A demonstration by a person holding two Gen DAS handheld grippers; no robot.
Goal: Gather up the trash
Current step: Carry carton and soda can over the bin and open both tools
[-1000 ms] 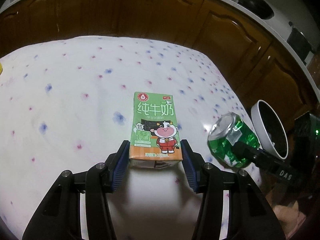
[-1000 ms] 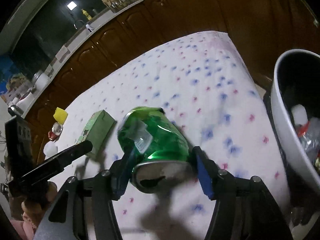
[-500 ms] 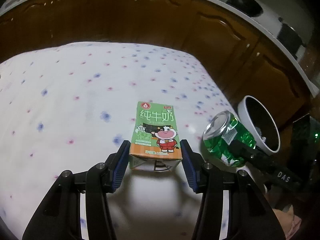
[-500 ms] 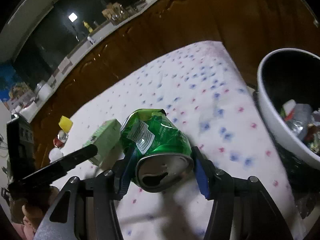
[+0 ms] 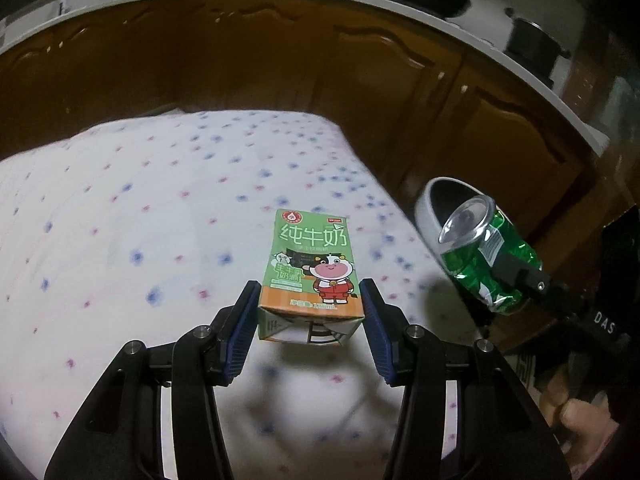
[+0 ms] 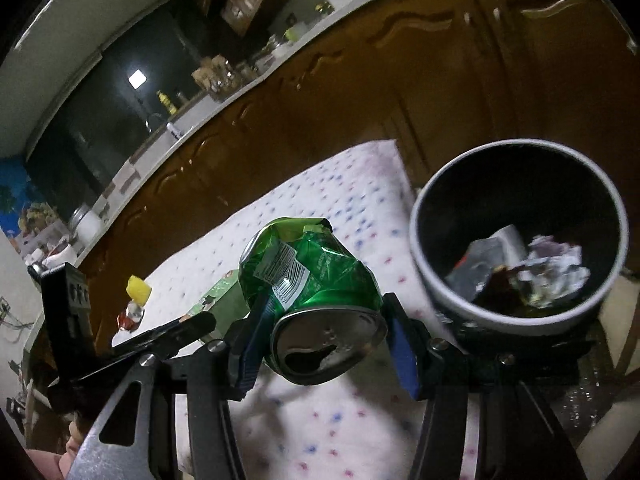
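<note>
My left gripper (image 5: 309, 322) is shut on a green and orange milk carton (image 5: 311, 276) and holds it lifted above the flowered tablecloth (image 5: 160, 220). My right gripper (image 6: 320, 344) is shut on a crushed green can (image 6: 310, 296) and holds it in the air, just left of the bin. The can also shows in the left wrist view (image 5: 486, 260), in front of the bin's rim. The round white-rimmed trash bin (image 6: 520, 152) stands off the table's right edge, with crumpled paper and wrappers inside; its rim shows in the left wrist view (image 5: 430, 200).
A small bottle with a yellow cap (image 6: 136, 300) stands on the far left of the table. Brown wooden cabinets (image 5: 280, 60) run behind the table, close past its far edge. The left gripper's arm (image 6: 160, 336) crosses low left in the right wrist view.
Both grippers have risen and moved right toward the bin. The carton is now off the cloth. The can has come beside the bin's opening.
</note>
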